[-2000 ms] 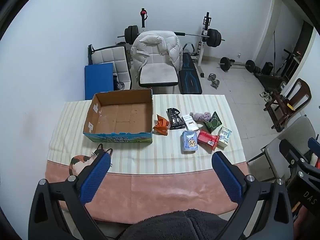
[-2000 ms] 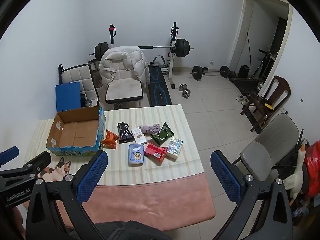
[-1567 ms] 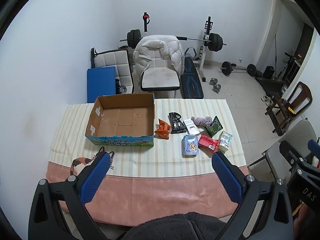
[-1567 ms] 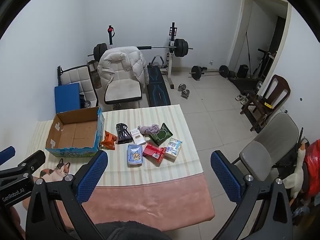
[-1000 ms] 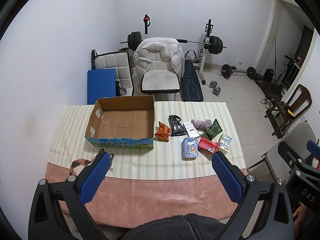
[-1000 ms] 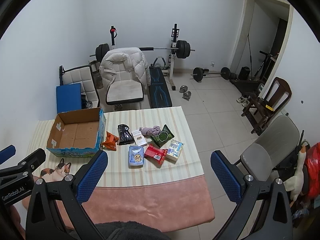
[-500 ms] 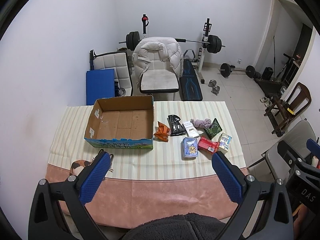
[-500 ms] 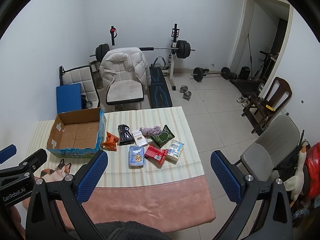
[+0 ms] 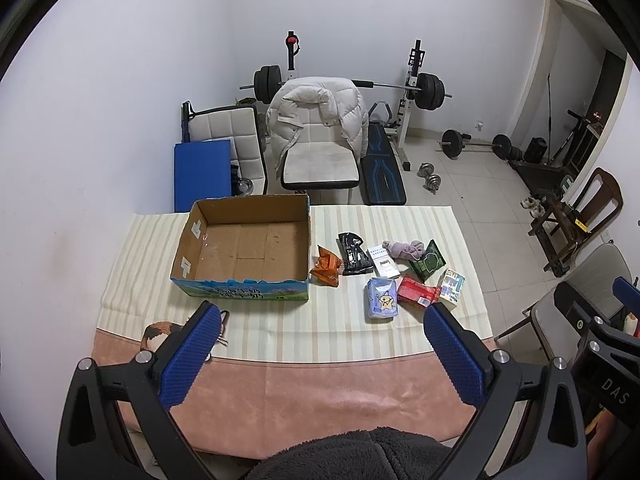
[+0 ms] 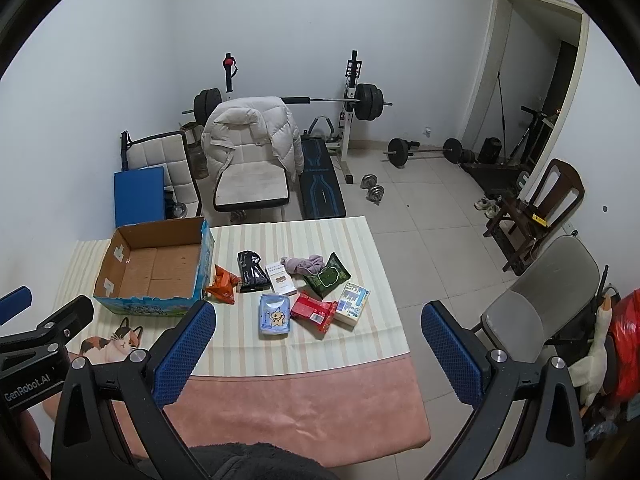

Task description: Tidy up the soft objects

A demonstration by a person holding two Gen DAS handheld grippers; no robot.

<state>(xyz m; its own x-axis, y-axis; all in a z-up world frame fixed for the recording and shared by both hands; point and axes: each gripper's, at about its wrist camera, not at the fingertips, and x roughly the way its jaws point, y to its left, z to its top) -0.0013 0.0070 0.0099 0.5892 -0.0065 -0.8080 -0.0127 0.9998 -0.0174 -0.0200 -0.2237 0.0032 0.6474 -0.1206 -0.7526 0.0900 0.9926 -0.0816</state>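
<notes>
An open, empty cardboard box (image 9: 248, 248) (image 10: 154, 266) stands on the left of the striped table. To its right lie several small soft packs: an orange snack bag (image 9: 326, 270) (image 10: 222, 284), a black pack (image 9: 352, 254), a white pack (image 9: 383, 261), a purple cloth (image 9: 404, 249) (image 10: 302, 264), a green pack (image 9: 428, 261), a light blue tissue pack (image 9: 382, 302) (image 10: 274, 314), a red pack (image 9: 418, 295) (image 10: 314, 311) and a white-blue pack (image 9: 452, 285). My left gripper (image 9: 320, 348) and right gripper (image 10: 316, 344) are both open and empty, held high above the table's near edge.
The table (image 9: 320, 384) has a pink cloth at the near end with a cat picture (image 10: 112, 340). Behind it stand a chair with a white jacket (image 9: 318, 136), a blue pad (image 9: 202, 174) and a weight bench with barbell (image 9: 384, 176). A grey chair (image 10: 548, 304) stands at the right.
Both grippers drifted slightly back and up, so the table looks a little smaller. Nothing on the table moved. Both grippers stayed open.
</notes>
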